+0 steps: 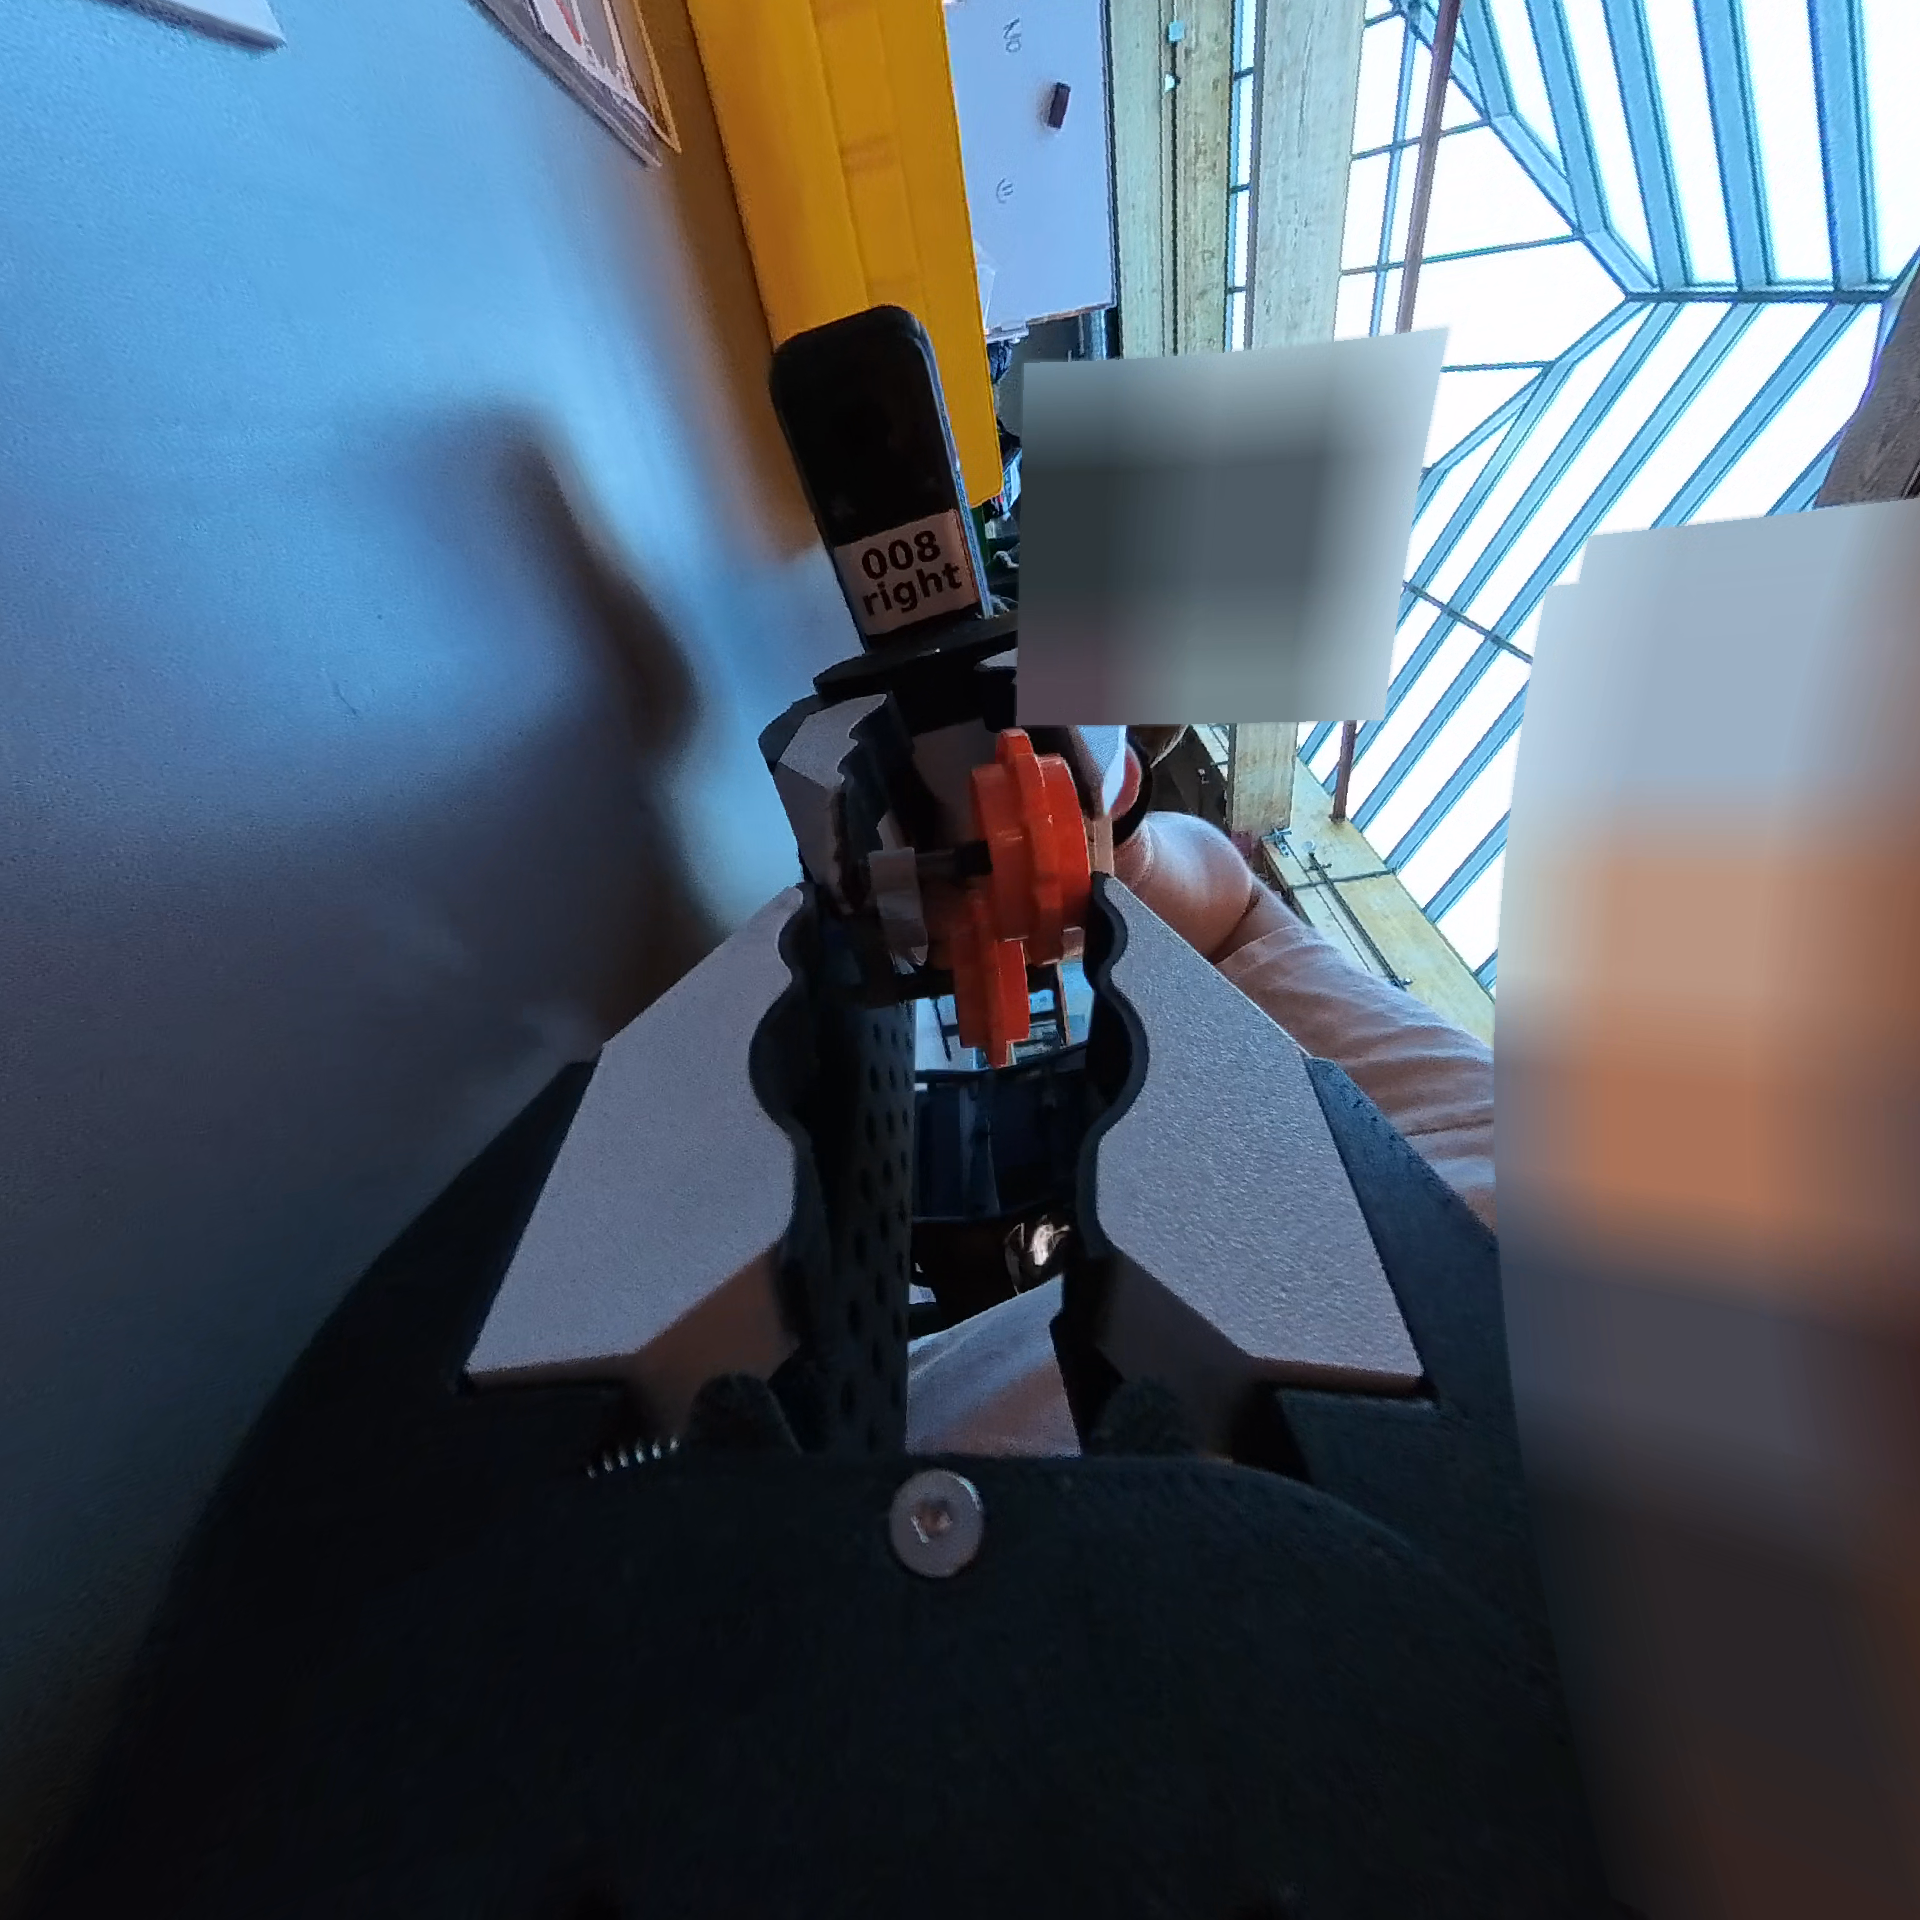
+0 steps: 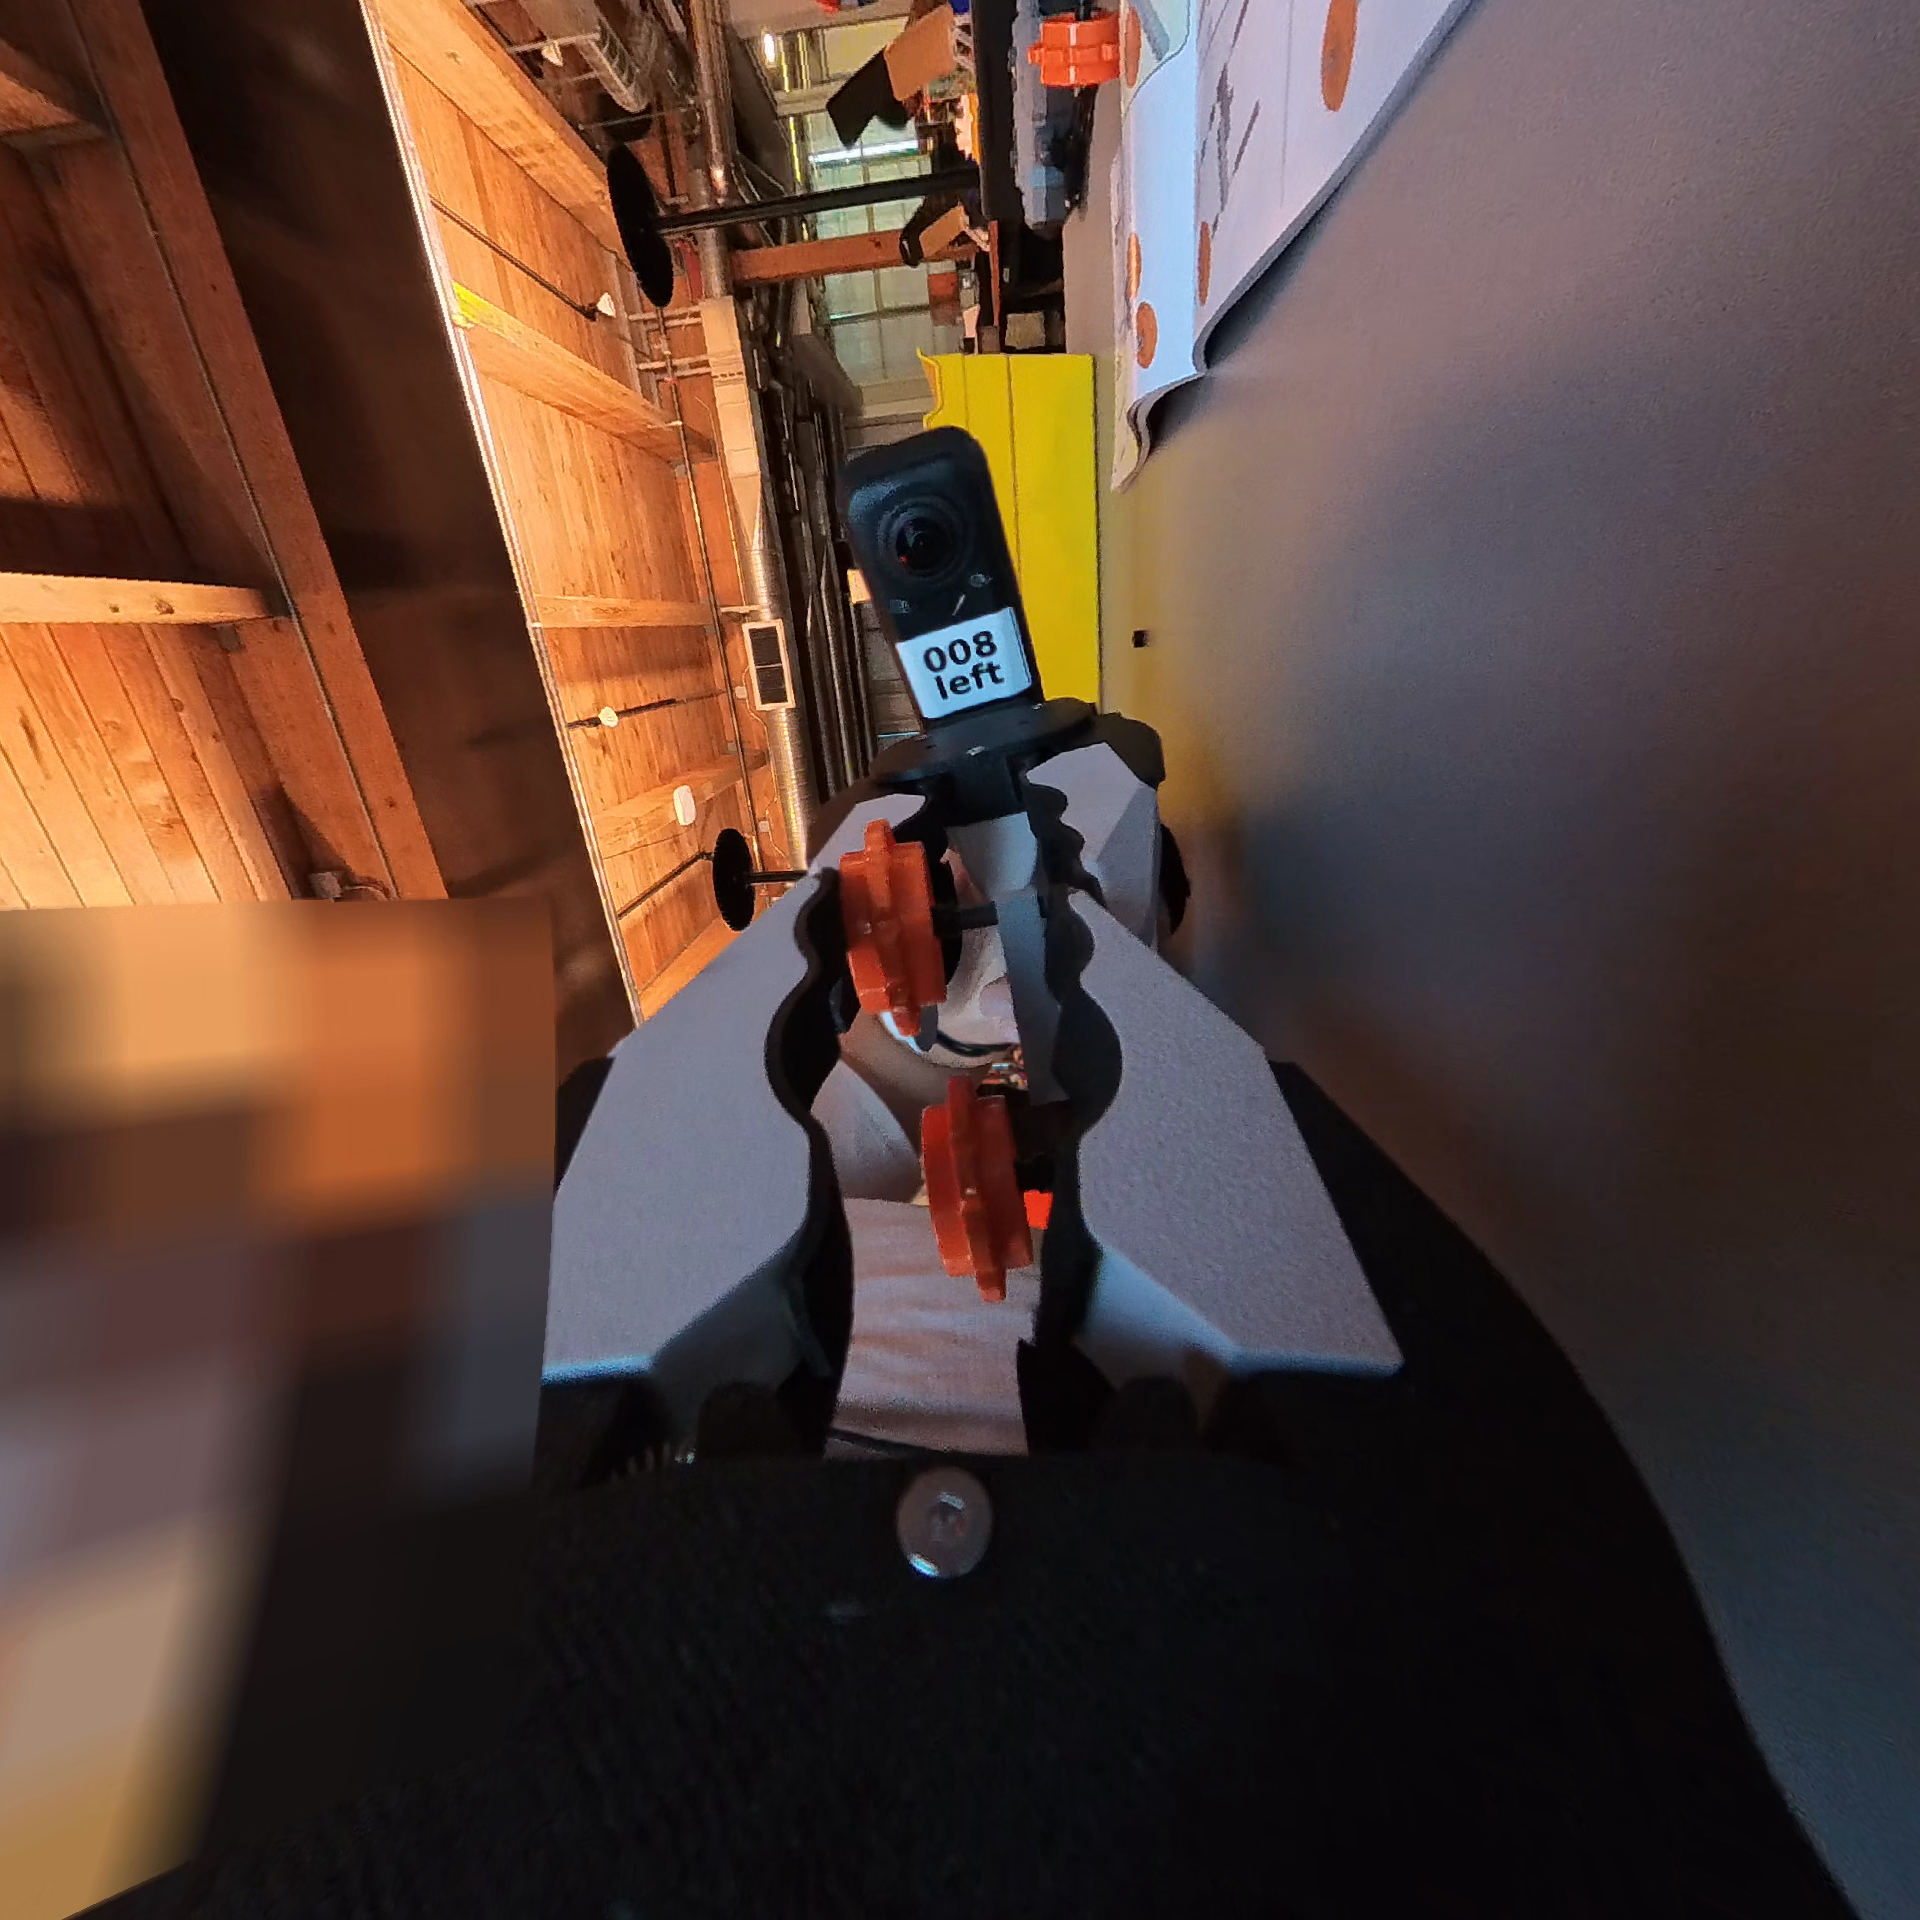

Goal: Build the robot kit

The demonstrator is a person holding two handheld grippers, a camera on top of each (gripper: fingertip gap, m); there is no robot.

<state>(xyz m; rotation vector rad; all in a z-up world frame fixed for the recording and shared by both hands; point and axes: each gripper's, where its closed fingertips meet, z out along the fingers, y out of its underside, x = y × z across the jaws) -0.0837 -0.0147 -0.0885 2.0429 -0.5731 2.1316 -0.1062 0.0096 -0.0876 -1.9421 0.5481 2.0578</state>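
Both views are rolled sideways and my two grippers face each other tip to tip. Between the tips is a small assembly: a grey plate (image 2: 1023, 966) with a black pin carrying an orange gear (image 2: 888, 925), and a second orange gear (image 2: 977, 1184) beside it. In the left wrist view the same gears (image 1: 1023, 862) (image 1: 987, 997) sit at my left gripper's (image 1: 951, 914) tips. The first gear touches one pad and the grey piece (image 1: 894, 883) the other. My right gripper (image 2: 951, 925) closes across the same assembly and also shows opposite in the left wrist view (image 1: 883, 800), with a black camera above it.
A grey tabletop (image 1: 312, 623) (image 2: 1558, 935) fills one side of each view. A yellow bin (image 1: 862, 208) (image 2: 1029, 499) stands on it, beside a white mat with orange discs (image 2: 1247, 208). A person's peach sleeve (image 1: 1299, 987) is close behind the grippers. Wooden boards (image 2: 260, 520) and windows lie beyond. Both grippers' tips are close together, under 4 cm apart.
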